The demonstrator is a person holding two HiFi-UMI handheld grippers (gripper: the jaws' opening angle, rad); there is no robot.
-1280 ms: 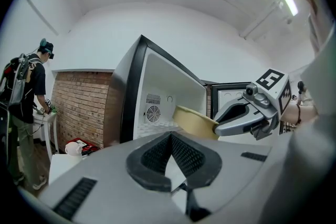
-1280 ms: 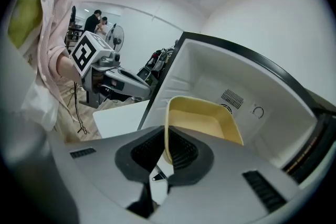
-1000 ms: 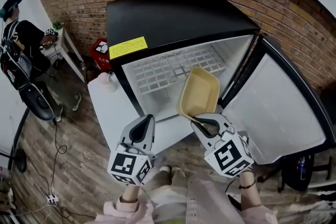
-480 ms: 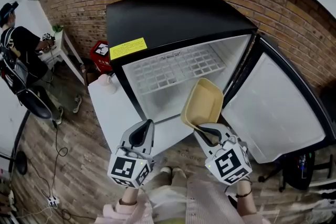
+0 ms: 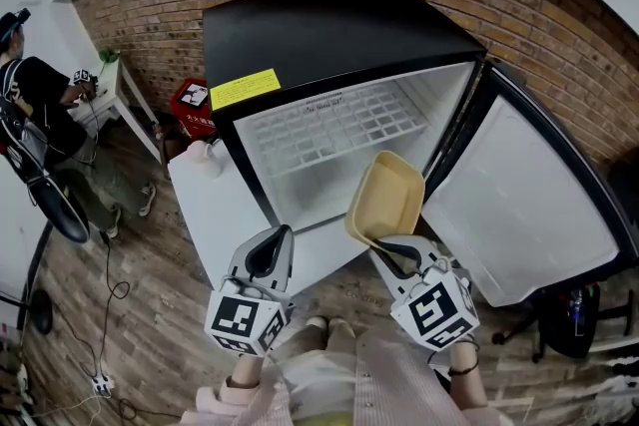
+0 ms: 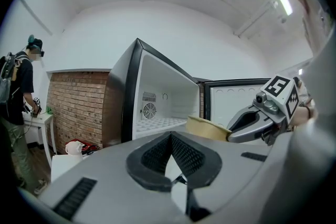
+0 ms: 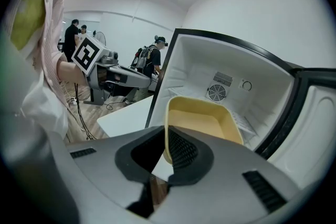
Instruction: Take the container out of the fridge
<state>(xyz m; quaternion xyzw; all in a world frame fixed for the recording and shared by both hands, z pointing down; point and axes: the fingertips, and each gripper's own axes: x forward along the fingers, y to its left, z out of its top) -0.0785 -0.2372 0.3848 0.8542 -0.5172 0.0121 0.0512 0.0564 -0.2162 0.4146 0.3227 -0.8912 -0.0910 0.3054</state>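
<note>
The container (image 5: 384, 198) is a shallow tan tray, tilted on edge just in front of the open fridge (image 5: 329, 25). My right gripper (image 5: 387, 246) is shut on its near rim. In the right gripper view the tray (image 7: 202, 119) stands out ahead of the jaws (image 7: 166, 150), with the fridge's white inside behind it. My left gripper (image 5: 270, 244) hangs shut and empty to the left, before the fridge's front edge. In the left gripper view its jaws (image 6: 171, 153) hold nothing, and the tray (image 6: 206, 128) and right gripper (image 6: 251, 121) show at the right.
The fridge door (image 5: 519, 205) stands swung open to the right. A wire shelf (image 5: 329, 130) inside is bare. A white table (image 5: 215, 205) adjoins the fridge's left side, a red box (image 5: 192, 100) behind it. A person (image 5: 40, 115) stands far left. Cables lie on the wooden floor (image 5: 110, 314).
The right gripper has drawn the tray down and toward me, out from over the shelf. The left gripper has held still. The person at far left has shifted.
</note>
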